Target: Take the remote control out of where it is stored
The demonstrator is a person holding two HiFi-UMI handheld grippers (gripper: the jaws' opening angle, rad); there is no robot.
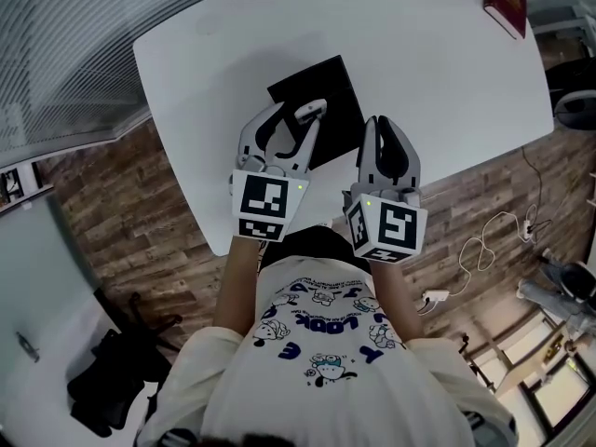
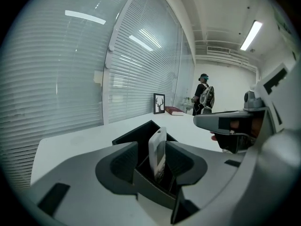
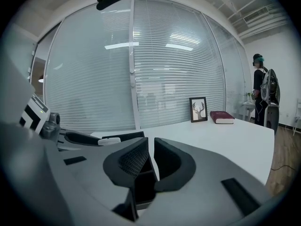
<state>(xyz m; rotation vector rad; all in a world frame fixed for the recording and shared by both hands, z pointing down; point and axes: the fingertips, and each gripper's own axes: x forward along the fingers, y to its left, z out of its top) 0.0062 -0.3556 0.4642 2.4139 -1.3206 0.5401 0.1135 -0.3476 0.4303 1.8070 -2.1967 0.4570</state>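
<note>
A white remote control (image 2: 157, 147) stands upright on its edge over an open black box (image 2: 141, 133) on the white table (image 1: 438, 91). My left gripper (image 2: 151, 154) is open around the remote. The remote is close against the right jaw, with a gap at the left jaw. From the head view, the remote (image 1: 312, 110) shows at the tip of the left gripper (image 1: 291, 115), above the black box (image 1: 331, 82). The remote's lower end is hidden by the gripper body. My right gripper (image 1: 384, 124) hovers beside the box, shut and empty (image 3: 151, 157).
A red book (image 1: 505, 1) and a framed deer picture (image 3: 198, 109) sit at the table's far end. A person (image 3: 263, 93) stands beyond it. A glass wall with blinds runs along the table's far side. Cables (image 1: 484, 250) lie on the wood floor.
</note>
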